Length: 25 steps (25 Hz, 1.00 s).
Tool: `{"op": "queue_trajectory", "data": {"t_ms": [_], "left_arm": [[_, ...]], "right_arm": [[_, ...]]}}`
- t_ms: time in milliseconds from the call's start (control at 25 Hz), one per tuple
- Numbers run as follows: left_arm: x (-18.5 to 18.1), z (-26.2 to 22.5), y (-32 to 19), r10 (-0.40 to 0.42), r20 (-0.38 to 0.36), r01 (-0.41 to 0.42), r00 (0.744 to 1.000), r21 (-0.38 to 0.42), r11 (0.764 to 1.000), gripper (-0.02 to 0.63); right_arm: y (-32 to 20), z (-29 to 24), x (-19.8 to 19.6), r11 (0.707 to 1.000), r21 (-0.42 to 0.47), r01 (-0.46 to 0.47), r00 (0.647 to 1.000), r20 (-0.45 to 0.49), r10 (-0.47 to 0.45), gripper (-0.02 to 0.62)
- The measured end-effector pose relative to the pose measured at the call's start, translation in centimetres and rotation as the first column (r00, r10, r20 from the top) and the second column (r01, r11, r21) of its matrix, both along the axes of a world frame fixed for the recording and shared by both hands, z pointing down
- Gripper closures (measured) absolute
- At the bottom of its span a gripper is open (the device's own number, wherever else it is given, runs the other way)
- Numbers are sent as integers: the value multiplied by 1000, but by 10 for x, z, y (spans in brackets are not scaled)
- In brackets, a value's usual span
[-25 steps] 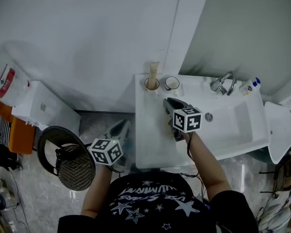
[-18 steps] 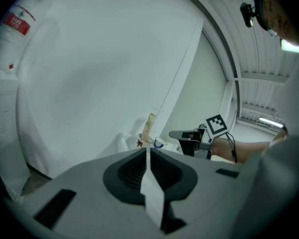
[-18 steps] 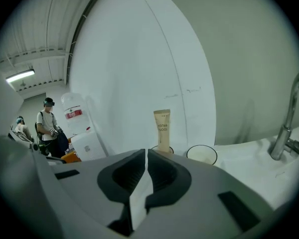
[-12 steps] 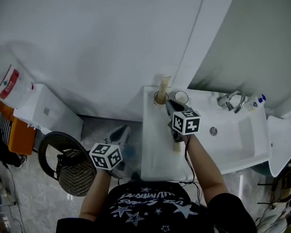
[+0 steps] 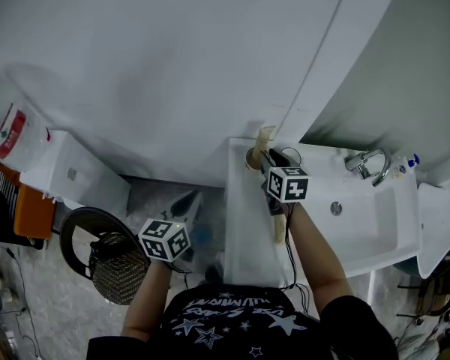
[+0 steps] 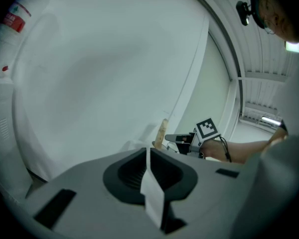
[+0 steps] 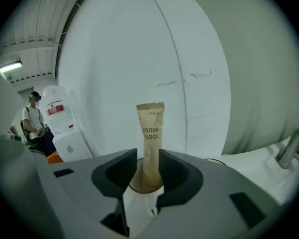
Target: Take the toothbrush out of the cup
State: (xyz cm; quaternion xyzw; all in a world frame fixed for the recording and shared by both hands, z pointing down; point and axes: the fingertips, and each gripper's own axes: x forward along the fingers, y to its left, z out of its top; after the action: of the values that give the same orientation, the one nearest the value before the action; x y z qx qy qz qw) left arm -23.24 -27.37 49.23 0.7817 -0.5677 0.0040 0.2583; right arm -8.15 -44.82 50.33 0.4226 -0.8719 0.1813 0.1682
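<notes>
Wall: a plain white wall (image 5: 172,73) fills the upper half of the head view and forms the backdrop in both gripper views.

Washbasin: a white washbasin (image 5: 244,223) runs from the centre to the right of the head view. Its faucet (image 5: 366,163) is at the right, well apart from the cup.

Left gripper: the left gripper (image 5: 186,199) hangs off the basin's left edge, lower left of centre. In its own view (image 6: 147,151) the jaws are together with nothing between them. It takes no part in the reach.

Right gripper: the right gripper (image 5: 261,163) now sits at the basin's upper-left corner, right at the cup. A second ago it was over the middle of the flat counter, with the cup well ahead of it. Its jaws have just been opening and now stand wide apart (image 7: 148,166).

Cup: the brown cup (image 5: 252,158) stands on the basin's back corner against the wall. In the right gripper view its rim (image 7: 139,185) shows low between the two jaws.

Toothbrush: the wrapped toothbrush (image 7: 150,138), in a tan paper sleeve, stands upright in the cup. It rises through the gap between the jaws, with a slit of daylight on either side. In the head view its top (image 5: 264,136) pokes up just above the gripper.

Meaning for the task: the approach looks finished and the jaws are lined up on the sleeve, but nothing is gripped yet. The likely next step is to close on the sleeve above the rim and lift straight up.

Risk: the sleeve is thin and light, so an off-centre close may tip the cup or let the sleeve slip.
</notes>
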Motion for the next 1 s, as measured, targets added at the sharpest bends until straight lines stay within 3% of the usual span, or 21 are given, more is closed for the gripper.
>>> {"op": "queue_trajectory", "data": {"t_ms": [480,640,1000], "left_arm": [[-1,8,-8,-5,-8,5,1000,-22,1000,572],[-3,12,-6,-13,-9,13,1000,-33,999,572],[-3,15,-1,-20,-9,19,1000,-40,999,572]], "right_arm": [[-16,21,-5,1000,-10,-27,999,-38,27,466],[-19,21,-7,1000,9,-24,996,-80,25,512],[-15,21,-8,1000,-9,-8,998,-65,7,556]]}}
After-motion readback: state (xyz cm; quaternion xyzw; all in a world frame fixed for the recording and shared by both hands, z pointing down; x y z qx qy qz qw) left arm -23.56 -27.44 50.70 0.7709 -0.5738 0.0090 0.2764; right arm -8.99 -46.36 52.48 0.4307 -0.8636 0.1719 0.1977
